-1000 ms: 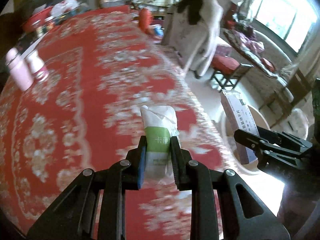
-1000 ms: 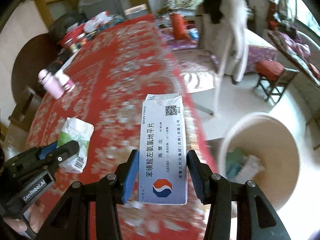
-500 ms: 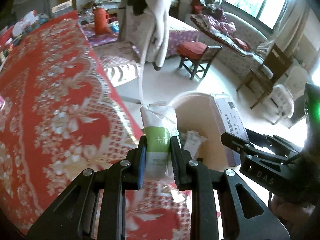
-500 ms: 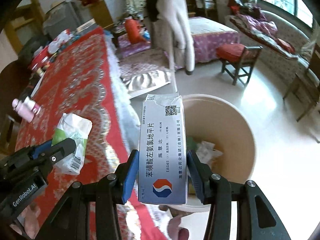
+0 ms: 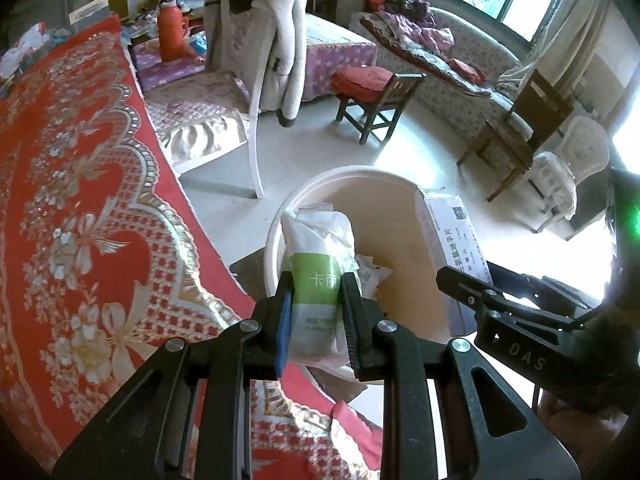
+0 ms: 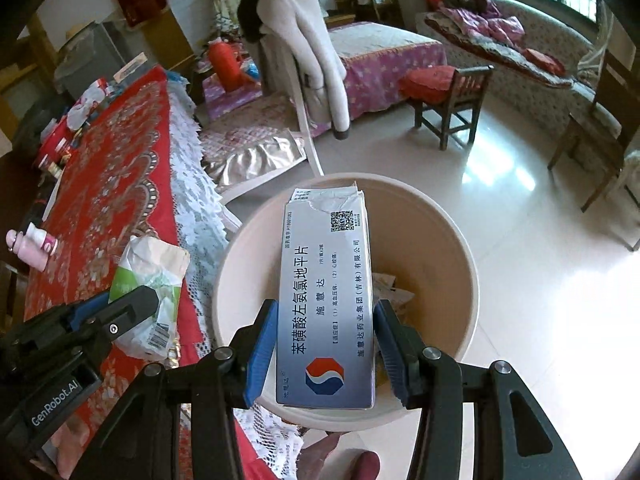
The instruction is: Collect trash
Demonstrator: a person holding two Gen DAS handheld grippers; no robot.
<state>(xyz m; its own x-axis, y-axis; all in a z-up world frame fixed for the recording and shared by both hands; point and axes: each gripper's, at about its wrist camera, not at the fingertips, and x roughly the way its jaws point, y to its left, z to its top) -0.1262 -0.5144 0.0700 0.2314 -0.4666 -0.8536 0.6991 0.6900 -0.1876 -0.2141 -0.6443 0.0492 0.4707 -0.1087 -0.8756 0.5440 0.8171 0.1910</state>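
On my left, the red-clothed desk sits just beside the bin, so trash goes straight over its edge. My left gripper is clamped on the green-and-white tissue pack, tilted steeply down over the bin's near rim. My right gripper pinches the medicine box by its 2 long sides, angled down above the bin's mouth, ready to drop it.
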